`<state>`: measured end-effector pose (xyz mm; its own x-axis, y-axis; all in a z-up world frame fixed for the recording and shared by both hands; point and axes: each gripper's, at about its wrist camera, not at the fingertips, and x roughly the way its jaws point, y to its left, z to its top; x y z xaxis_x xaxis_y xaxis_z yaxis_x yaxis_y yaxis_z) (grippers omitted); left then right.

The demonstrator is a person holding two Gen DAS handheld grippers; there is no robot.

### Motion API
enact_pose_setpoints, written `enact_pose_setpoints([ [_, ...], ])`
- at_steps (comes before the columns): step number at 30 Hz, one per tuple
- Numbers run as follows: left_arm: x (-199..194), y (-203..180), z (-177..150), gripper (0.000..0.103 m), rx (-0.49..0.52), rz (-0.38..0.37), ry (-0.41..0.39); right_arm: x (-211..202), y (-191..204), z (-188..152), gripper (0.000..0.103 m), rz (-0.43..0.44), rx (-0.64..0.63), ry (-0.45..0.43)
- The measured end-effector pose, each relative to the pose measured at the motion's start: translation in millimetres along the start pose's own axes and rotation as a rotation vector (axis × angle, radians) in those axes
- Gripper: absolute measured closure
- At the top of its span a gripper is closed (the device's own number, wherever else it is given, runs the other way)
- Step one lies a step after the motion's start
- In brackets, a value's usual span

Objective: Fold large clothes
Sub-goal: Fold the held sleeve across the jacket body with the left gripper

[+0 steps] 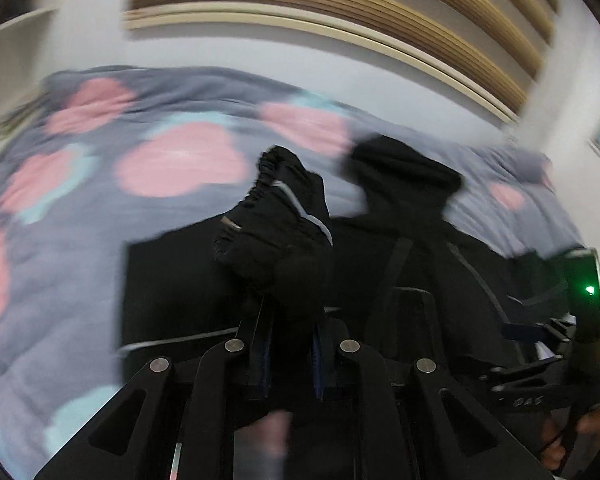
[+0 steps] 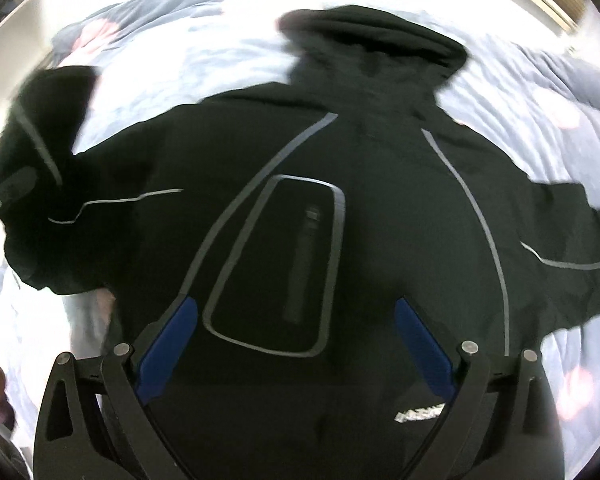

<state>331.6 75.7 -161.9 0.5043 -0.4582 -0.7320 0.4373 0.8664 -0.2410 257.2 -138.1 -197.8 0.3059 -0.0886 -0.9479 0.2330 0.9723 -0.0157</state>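
Left wrist view: left hand-held gripper [image 1: 292, 320] is clamped on the jacket's sleeve [image 1: 276, 216], lifted left of the jacket [image 2: 300, 208] spread on the bed [image 2: 180, 60]. Right hand-held gripper [image 2: 296, 360] hangs wide open over its chest, holding nothing.

A: What colour is the jacket [image 2: 380, 208]?
B: Black, with thin grey piping.
A: And the quilt [image 1: 60, 240]?
B: Grey-blue, with pink blobs edged in pale blue.
A: The right hand-held gripper [image 2: 296, 356]?
B: Black, with blue pads [image 2: 168, 352].
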Motion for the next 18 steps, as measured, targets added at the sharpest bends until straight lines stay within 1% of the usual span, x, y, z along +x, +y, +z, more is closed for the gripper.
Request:
enact_pose_setpoints([
  [4, 27, -63, -3, 0.089, 0.059, -0.117, 0.040, -4, -38, -15, 0.004, -0.022, 0.074, 0.006],
  [7, 55, -92, -12, 0.088, 0.089, -0.154, 0.093, -3, -60, -26, 0.004, -0.040, 0.114, 0.019],
  [9, 80, -104, -21, 0.087, 0.089, -0.176, 0.144, -1, -73, -32, 0.004, -0.047, 0.132, 0.025],
  [11, 98, -111, -30, 0.084, 0.073, -0.186, 0.186, 2, -84, -36, 0.004, -0.056, 0.146, 0.032],
  [13, 114, -104, -39, 0.069, 0.035, -0.213, 0.237, 8, -94, -38, 0.004, -0.054, 0.156, 0.044],
  [14, 122, -101, -44, 0.064, 0.004, -0.252, 0.276, 10, -96, -37, 0.004, -0.051, 0.158, 0.048],
  [15, 130, -98, -46, 0.053, -0.024, -0.291, 0.308, 13, -99, -37, 0.004, -0.046, 0.159, 0.052],
  [16, 136, -95, -51, 0.047, -0.062, -0.333, 0.351, 15, -101, -35, 0.004, -0.041, 0.156, 0.052],
  [17, 139, -92, -56, 0.046, -0.099, -0.371, 0.388, 17, -101, -34, 0.004, -0.038, 0.150, 0.050],
  [18, 136, -88, -59, 0.046, -0.123, -0.393, 0.405, 18, -101, -31, 0.004, -0.033, 0.144, 0.047],
])
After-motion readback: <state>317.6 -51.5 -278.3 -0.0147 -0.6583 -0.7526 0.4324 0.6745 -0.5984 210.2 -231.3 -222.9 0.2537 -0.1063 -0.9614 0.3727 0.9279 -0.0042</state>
